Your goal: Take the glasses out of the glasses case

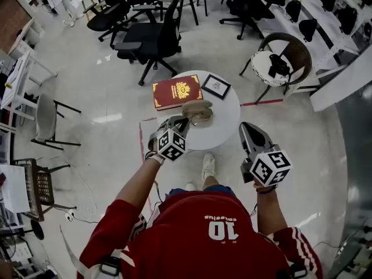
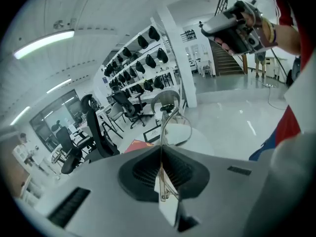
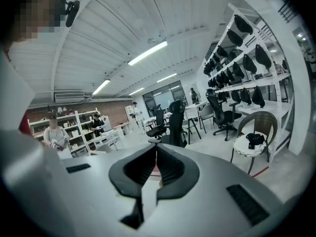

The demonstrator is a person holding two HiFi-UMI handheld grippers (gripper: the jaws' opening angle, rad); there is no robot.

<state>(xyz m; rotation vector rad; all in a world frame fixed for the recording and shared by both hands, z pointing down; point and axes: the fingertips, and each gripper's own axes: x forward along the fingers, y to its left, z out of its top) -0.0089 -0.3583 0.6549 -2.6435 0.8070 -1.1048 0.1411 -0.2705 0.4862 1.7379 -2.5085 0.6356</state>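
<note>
Glasses (image 2: 176, 131) pinched in left claw (image 2: 161, 174), right claw (image 3: 156, 167) clenched empty, case (image 1: 196, 106) on table (image 1: 224, 129).

Looks like an office-chair showroom or warehouse: wall racks (image 3: 249, 48) stacked with chair parts, swivel chairs (image 1: 148, 36) everywhere, glossy floor (image 1: 87, 92).

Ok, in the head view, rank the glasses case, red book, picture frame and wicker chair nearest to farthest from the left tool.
From the left tool:
1. The glasses case, at its tip.
2. The red book, on the table, left side.
3. The picture frame, right side.
4. The wicker chair, beyond the table, right.
</note>
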